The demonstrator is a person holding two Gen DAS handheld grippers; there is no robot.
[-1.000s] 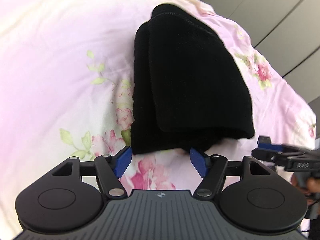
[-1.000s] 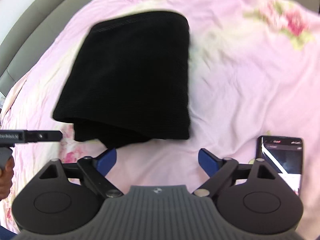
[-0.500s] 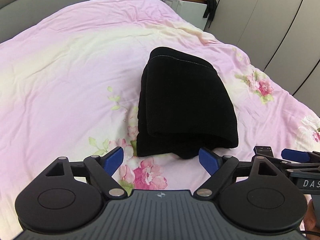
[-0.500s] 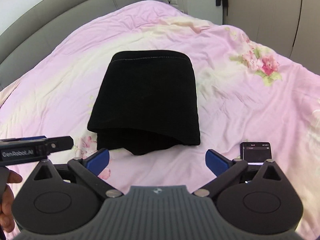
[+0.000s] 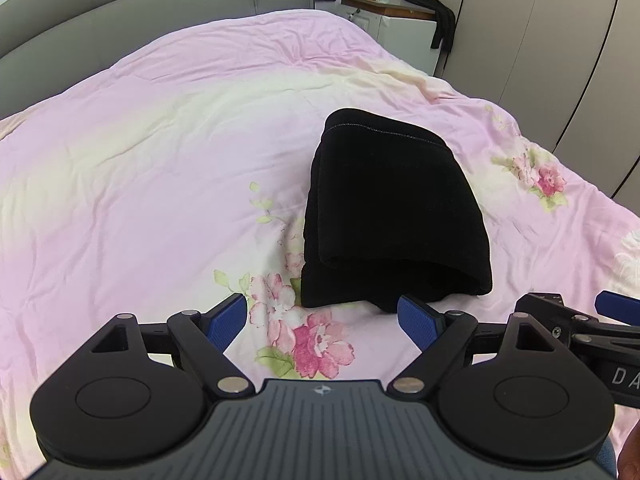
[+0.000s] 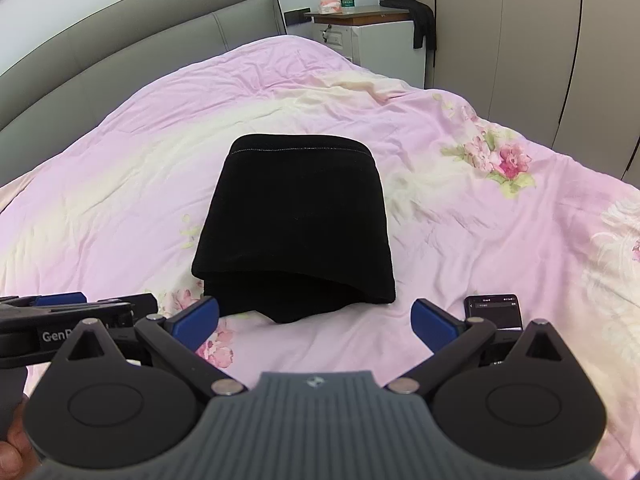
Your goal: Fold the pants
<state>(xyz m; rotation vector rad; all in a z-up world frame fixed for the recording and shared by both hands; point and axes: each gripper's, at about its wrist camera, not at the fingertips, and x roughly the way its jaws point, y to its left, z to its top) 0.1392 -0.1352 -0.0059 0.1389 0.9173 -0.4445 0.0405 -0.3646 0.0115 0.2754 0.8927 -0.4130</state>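
Pants, folded, lie on the bed ahead of both wide, empty hand-held grippers, left and right. Only the right view shows a phone beside its hand-held gripper.

Pink floral bed — folded black pants on it — phone near them.

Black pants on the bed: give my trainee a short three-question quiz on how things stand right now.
1. True or false: the left gripper is clamped on the black pants.
2. What lies on the pink quilt by the right gripper's right finger: A) a phone, B) a bottle, C) a sock?
3. Fill in: the pants lie ______ in a stack.

Key: 1 false, both grippers are open and empty. 2 A. 3 folded.
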